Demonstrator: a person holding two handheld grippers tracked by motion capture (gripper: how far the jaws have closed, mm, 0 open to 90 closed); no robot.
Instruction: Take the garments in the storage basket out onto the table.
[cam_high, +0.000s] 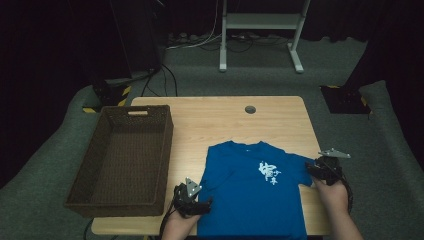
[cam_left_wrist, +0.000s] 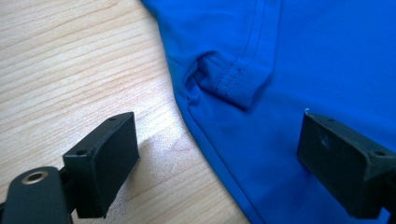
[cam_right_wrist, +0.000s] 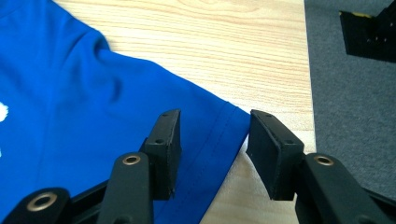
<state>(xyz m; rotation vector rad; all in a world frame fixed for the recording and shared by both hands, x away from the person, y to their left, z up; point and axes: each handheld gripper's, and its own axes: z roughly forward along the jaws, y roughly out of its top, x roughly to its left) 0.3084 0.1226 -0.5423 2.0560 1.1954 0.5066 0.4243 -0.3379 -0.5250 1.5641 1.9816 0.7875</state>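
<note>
A blue T-shirt (cam_high: 250, 195) with white print lies flat, front up, on the near half of the wooden table (cam_high: 225, 120). My left gripper (cam_high: 205, 204) is at the shirt's left side, low over the table. In the left gripper view it (cam_left_wrist: 217, 135) stands wide open, one jaw over bare wood, the other over blue cloth (cam_left_wrist: 303, 70), near the tucked sleeve. My right gripper (cam_high: 312, 169) is at the right sleeve. In the right gripper view its jaws (cam_right_wrist: 214, 122) flank the sleeve's hem corner (cam_right_wrist: 224, 126) with gaps on both sides, open.
An empty dark wicker basket (cam_high: 117, 202) fills the table's left side. A round cable hole (cam_high: 250, 109) is near the far edge. The table's right edge lies just right of my right gripper, with grey padding (cam_right_wrist: 350, 116) beyond. A white stand (cam_high: 260, 22) is behind.
</note>
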